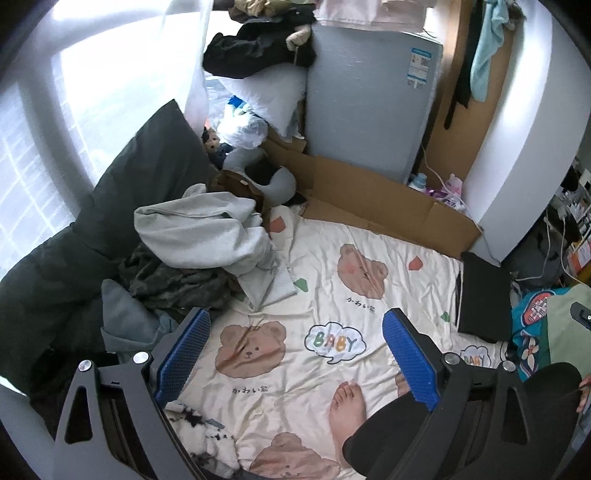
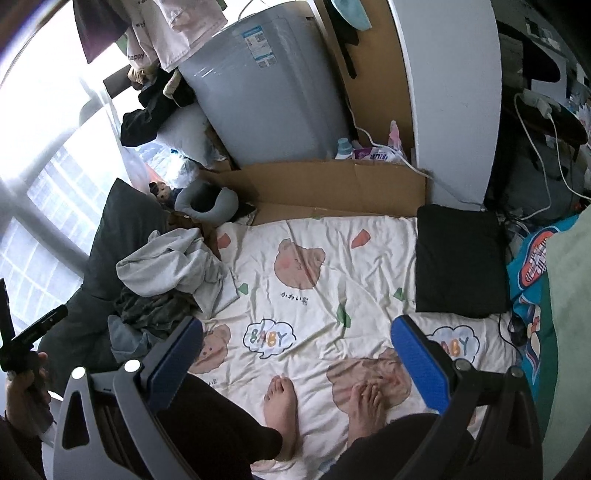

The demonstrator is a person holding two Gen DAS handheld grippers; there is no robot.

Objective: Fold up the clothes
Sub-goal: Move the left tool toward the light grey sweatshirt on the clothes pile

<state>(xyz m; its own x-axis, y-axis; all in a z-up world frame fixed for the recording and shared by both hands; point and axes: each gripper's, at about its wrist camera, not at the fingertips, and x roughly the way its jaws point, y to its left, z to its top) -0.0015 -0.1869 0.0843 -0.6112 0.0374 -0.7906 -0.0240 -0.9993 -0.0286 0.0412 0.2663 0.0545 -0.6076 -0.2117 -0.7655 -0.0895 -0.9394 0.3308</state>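
Bear-print bedsheet [image 1: 332, 236], crumpled clothes pile [image 1: 199, 236] far-left of left tongs [image 1: 295, 354], right tongs [image 2: 295, 365], both spread, empty.

Camo garment [image 1: 177, 284] was mostly buried under the grey hoodie [image 1: 207, 232]; its shape was unreadable. Blue-grey cloth [image 1: 125, 321] was partly hidden behind the left tongs' finger [image 1: 183, 354]. Washing machine [image 1: 365, 107] label text was too small to read. Hanging clothes [image 2: 162, 33] were cut off by the top edge. Person's legs [image 2: 221, 424] ran out of the frame bottom. Shelf clutter [image 1: 576, 206] at the right edge was blurred.
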